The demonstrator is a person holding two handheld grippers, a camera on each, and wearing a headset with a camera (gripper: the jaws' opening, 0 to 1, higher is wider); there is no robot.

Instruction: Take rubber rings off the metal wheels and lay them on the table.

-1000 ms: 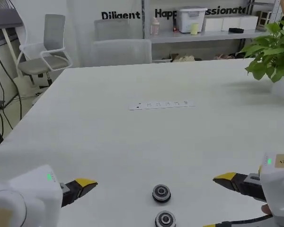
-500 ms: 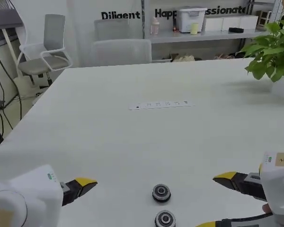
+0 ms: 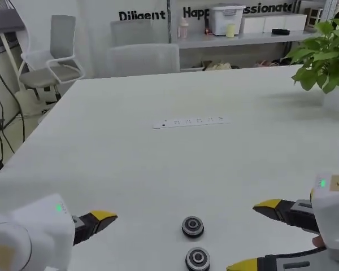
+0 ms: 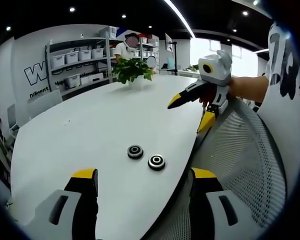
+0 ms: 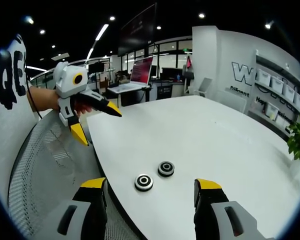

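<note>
Two small metal wheels with black rubber rings lie flat near the table's front edge: a far wheel (image 3: 192, 226) (image 4: 135, 151) (image 5: 165, 168) and a near wheel (image 3: 198, 259) (image 4: 156, 162) (image 5: 144, 182). My left gripper (image 3: 101, 220) (image 4: 144, 175) (image 5: 96, 124) hovers to their left, open and holding nothing. On their right my right gripper (image 3: 254, 236) (image 5: 151, 186) (image 4: 192, 112) is also open, with nothing between its yellow-tipped jaws. Both grippers point at the wheels and touch neither.
The white table (image 3: 158, 169) has an inset socket strip (image 3: 192, 122) at its middle. A potted plant (image 3: 325, 53) stands at the far right. Chairs (image 3: 144, 59) line the far side. A grey mesh chair back (image 4: 240, 165) sits at the near edge.
The head camera has tipped slightly. The right gripper's lower jaw has come further into view from the bottom. The wheels and the left gripper have not moved.
</note>
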